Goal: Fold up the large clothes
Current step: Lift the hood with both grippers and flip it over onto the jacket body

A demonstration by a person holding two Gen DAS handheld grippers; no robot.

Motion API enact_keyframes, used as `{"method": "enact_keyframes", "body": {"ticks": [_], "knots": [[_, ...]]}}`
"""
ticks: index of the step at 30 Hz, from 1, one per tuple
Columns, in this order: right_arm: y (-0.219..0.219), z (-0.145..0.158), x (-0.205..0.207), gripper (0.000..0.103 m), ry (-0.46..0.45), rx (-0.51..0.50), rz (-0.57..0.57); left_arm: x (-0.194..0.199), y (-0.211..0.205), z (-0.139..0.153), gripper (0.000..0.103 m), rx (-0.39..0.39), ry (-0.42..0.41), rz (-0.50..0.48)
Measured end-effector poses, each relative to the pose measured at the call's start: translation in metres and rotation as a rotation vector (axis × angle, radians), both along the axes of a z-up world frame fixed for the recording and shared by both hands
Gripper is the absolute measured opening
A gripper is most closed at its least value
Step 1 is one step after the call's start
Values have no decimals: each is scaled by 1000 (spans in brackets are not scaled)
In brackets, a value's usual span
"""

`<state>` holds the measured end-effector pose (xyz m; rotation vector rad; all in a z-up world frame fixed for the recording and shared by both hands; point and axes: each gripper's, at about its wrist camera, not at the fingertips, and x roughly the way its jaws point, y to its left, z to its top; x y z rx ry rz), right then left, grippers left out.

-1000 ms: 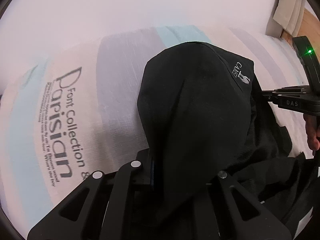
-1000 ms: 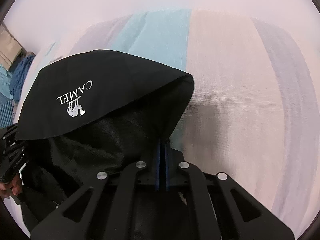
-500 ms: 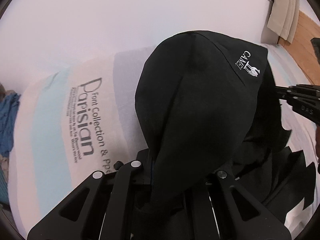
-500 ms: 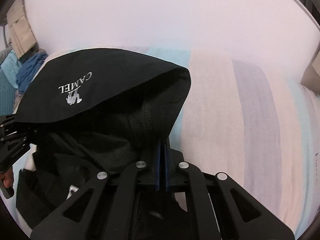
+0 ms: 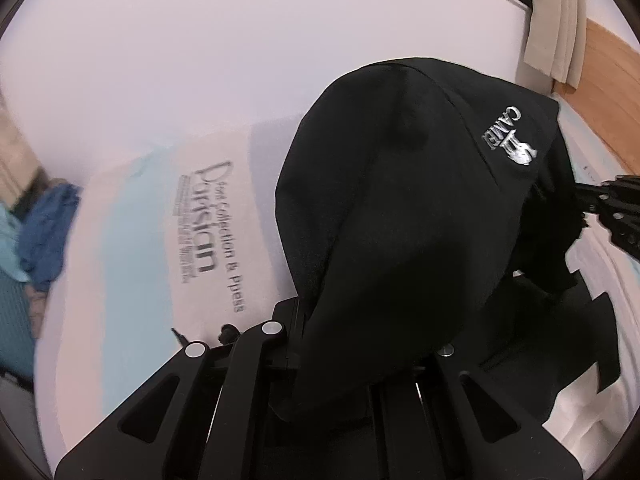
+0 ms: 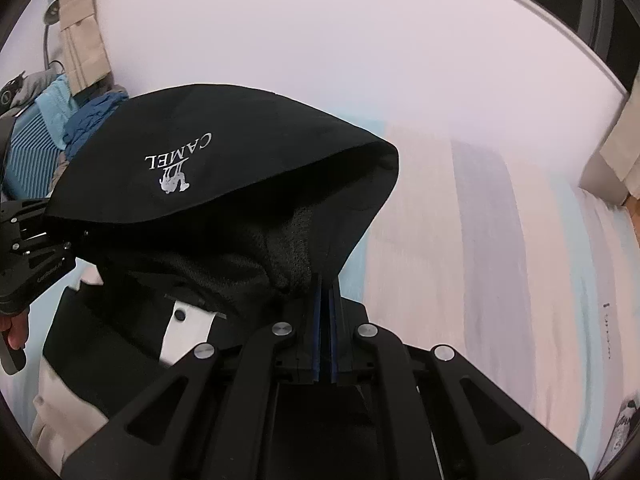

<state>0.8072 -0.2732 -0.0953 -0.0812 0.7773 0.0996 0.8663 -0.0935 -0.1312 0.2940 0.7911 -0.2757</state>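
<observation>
Even, soft indoor light, wall [image 5: 200, 60] washed pinkish-white, no hard shadows or glare. Heavy fisheye bending and black vignette at the corners. Motion blur smears the bedsheet print [image 5: 200, 224] and striped sheet [image 6: 500, 260]; black jacket [image 6: 220, 152] loses detail in its folds.

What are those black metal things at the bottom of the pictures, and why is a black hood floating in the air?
Those black things are grippers, like big tongs with two fingers. A person holds one in each hand, and each has a small round-eyed camera looking along its fingers. So one picture is the view from the left gripper and the other from the right gripper.

The hood is not floating. It belongs to a black jacket with "CAMEL" printed on it. Both grippers are shut on its edges and hold it up between them. In each picture you can see the other gripper pinching from the side.

Underneath lies a bed sheet with pale pink, blue and grey stripes and printed words. The person is folding the jacket.
</observation>
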Motion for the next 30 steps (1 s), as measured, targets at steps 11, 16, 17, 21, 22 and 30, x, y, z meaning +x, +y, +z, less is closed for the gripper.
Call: {"method": "enact_keyframes", "body": {"ticks": [11,16,17,21,22,30], "knots": [[28,-6,-69,2,-53,-36,35,-87,3,1,6,3,-64,37],[25,-9,-98,2,-69,-47,60,-118,6,0,6,-9,-103,69],[25,-10,-104,2,-76,-54,62,-122,6,-1,6,-8,-105,70],[24,-16,-121,2,-82,-59,69,-141,12,-4,6,-17,-108,78],[24,-17,-126,2,-86,-61,67,-146,13,-6,6,-6,-113,71],[47,-35,-141,2,-91,-103,78,-167,17,-26,6,13,-77,44]]}}
